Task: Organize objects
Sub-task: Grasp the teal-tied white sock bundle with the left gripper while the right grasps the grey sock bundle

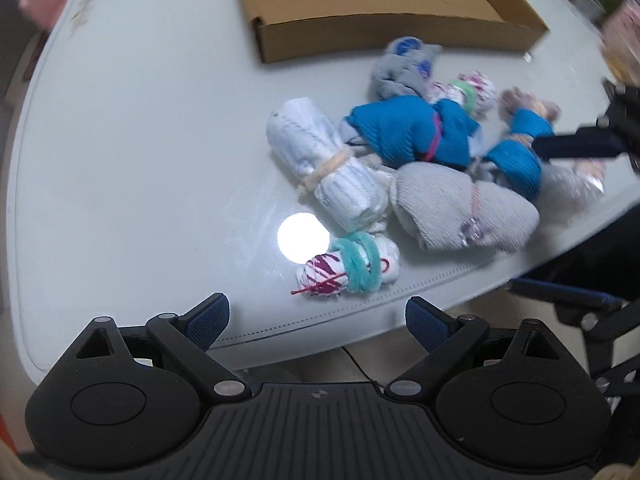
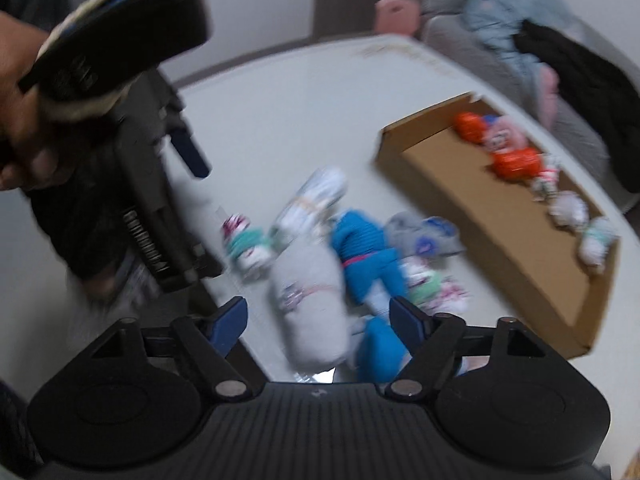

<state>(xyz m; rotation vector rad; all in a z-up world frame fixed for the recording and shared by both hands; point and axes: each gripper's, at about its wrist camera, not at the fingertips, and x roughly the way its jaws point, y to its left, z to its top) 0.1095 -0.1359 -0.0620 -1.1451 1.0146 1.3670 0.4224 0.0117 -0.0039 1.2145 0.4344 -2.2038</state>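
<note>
White table (image 1: 120, 160): glossy, rounded near edge just ahead of left gripper (image 1: 318, 320), bare surface left of its fingers. Cardboard tray (image 1: 380, 12), shallow, far beyond fingers; small bundles line its far wall. Sock pile ahead-right: grey knit roll (image 1: 448, 204), blue ribbed roll (image 1: 404, 130), white tied roll (image 1: 324, 160). Left fingers spread, empty. Right gripper (image 2: 318, 320) spread, empty, over pile.

Pretty clearly somebody's living room at home: the white table (image 2: 304, 112) is covered in rolled-up socks (image 1: 400, 152), with a cardboard box (image 2: 500, 216) holding more little bundles on the same table. Right behind the table there's a grey couch (image 2: 452, 36) with clothes dumped on it (image 2: 520, 20), plus a pink stool (image 2: 396, 14) just beside the table's far edge.
</note>
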